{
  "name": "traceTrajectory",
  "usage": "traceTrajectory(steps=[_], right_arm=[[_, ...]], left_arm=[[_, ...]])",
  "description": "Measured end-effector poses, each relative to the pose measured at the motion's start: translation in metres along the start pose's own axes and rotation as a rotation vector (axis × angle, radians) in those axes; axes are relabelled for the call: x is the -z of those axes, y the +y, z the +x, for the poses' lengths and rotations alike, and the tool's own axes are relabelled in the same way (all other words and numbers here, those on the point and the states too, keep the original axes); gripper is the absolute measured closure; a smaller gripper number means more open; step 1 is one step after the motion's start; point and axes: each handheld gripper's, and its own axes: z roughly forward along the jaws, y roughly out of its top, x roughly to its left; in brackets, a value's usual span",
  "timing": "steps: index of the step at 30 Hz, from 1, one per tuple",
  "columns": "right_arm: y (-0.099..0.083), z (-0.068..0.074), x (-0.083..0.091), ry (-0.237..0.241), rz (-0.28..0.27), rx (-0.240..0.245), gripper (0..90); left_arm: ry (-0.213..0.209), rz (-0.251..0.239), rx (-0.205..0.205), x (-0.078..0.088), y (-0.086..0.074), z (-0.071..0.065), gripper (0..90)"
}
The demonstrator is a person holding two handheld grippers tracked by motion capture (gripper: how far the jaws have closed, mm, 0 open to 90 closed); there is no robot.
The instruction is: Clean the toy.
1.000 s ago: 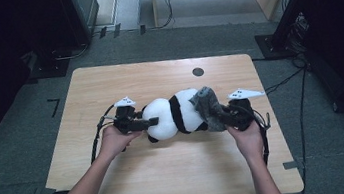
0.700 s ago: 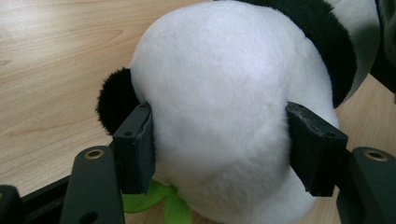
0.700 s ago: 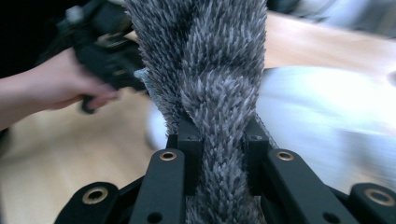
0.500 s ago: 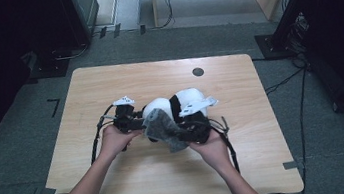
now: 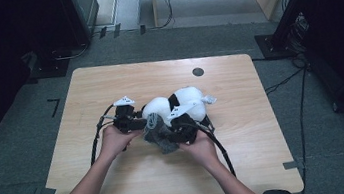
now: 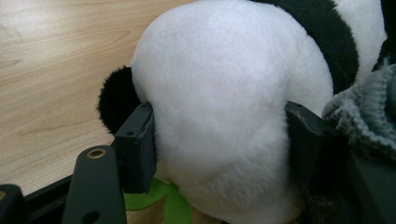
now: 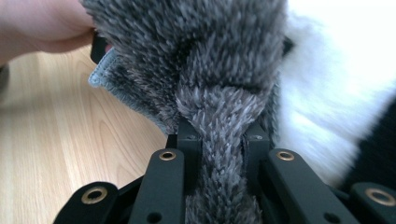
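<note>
near the middle of the counter (image 5: 108,85), a little toward the person's edge, lies a plush panda (image 5: 181,103), white with black bands, stretched across from left to right. the left gripper (image 5: 139,123) clamps the panda's round white head end (image 6: 219,116), a black pad pressed into the fur on either side, so it is pinching the panda. the right gripper (image 5: 167,133) is drawn tight on a fold of fuzzy grey cloth (image 7: 201,70), maybe a small knitted garment, with the bunched fabric squeezed between its jaws; in the high view that cloth (image 5: 156,129) sits touching the panda's head end, between the two grippers. a green scrap (image 6: 154,200) shows under the plush, its nature unclear.

my reading is that the cloth is being worked onto the panda's head. several things could go wrong from here. the right gripper holds only a twisted bunch, not an open hem, so the opening may stay collapsed and just smear over the fur instead of slipping on. the left pads sit right where the cloth wants to go, so fabric could catch on them or get trapped. the plush is soft, so a hard pull may squeeze it out of the left grip or drag the whole panda across the counter.
</note>
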Motion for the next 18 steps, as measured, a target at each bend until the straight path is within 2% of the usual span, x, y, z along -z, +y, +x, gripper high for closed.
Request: traceTrajectory(steps=[5, 8, 10, 13, 18], right_arm=[[-0.005, -0.01, 0.017, -0.021, 0.017, -0.022, 74.9], [-0.009, -0.018, 0.03, -0.055, 0.019, -0.041, 75.1], [-0.01, -0.023, 0.041, -0.085, 0.004, -0.062, 75.4], [-0.013, -0.033, 0.059, -0.104, -0.045, -0.096, 75.6], [-0.02, -0.045, 0.085, -0.147, -0.083, -0.141, 75.2]], left_arm=[[0.008, 0.006, -0.011, 0.001, 0.0, -0.002, 33.8], [0.004, 0.006, -0.013, 0.001, 0.0, -0.001, 33.9], [0.003, 0.005, -0.016, 0.0, 0.0, -0.001, 33.9], [0.0, 0.003, -0.014, 0.0, 0.0, 0.0, 33.9], [-0.01, -0.002, 0.001, 0.0, 0.0, 0.001, 33.8]])
